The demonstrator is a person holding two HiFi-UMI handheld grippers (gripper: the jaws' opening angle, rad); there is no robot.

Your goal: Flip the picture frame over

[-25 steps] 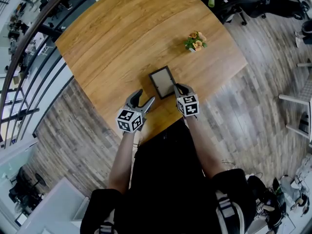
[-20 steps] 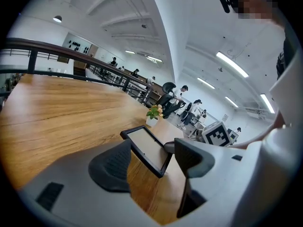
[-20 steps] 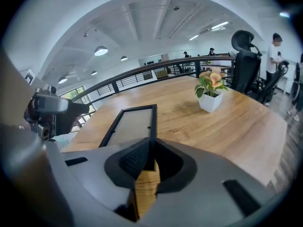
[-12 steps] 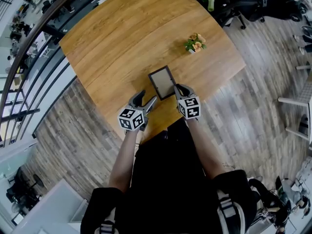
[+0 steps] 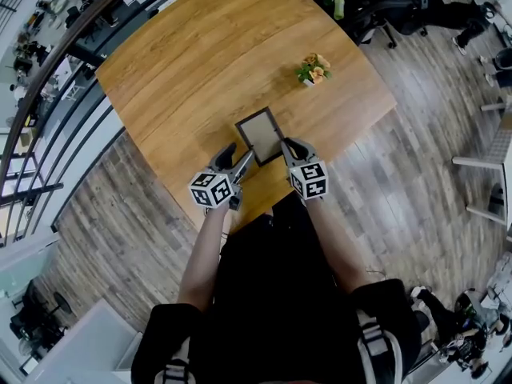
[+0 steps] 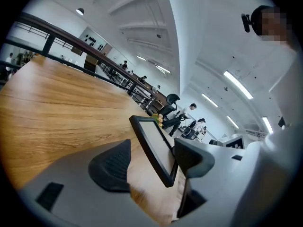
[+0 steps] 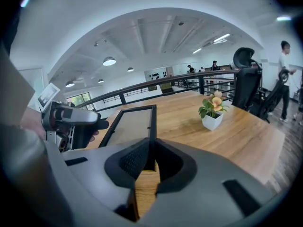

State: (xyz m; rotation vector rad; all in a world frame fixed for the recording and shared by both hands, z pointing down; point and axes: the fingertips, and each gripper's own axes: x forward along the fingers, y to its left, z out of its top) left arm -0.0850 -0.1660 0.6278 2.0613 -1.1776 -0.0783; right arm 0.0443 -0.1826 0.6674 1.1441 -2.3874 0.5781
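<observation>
The black picture frame (image 5: 258, 134) is on the wooden table (image 5: 192, 62) near its front edge. My right gripper (image 5: 286, 147) is shut on the frame's near right edge, and the right gripper view shows the thin black rim (image 7: 150, 122) clamped between the pads. The frame is raised on that side and tilts over the table. My left gripper (image 5: 238, 158) is open at the frame's near left corner. In the left gripper view the tilted frame (image 6: 152, 143) stands between the wide jaws, close to the right finger (image 6: 191, 157).
A small potted plant (image 5: 312, 69) with orange flowers stands farther back on the right; the right gripper view shows the plant (image 7: 212, 110) too. A green bottle (image 5: 338, 6) is beyond the table's far corner. A railing (image 5: 48, 94) runs along the left.
My right gripper has risen with the frame's near edge, so the frame tilts more. The left gripper has rolled a little and now sits at the frame's near left corner.
</observation>
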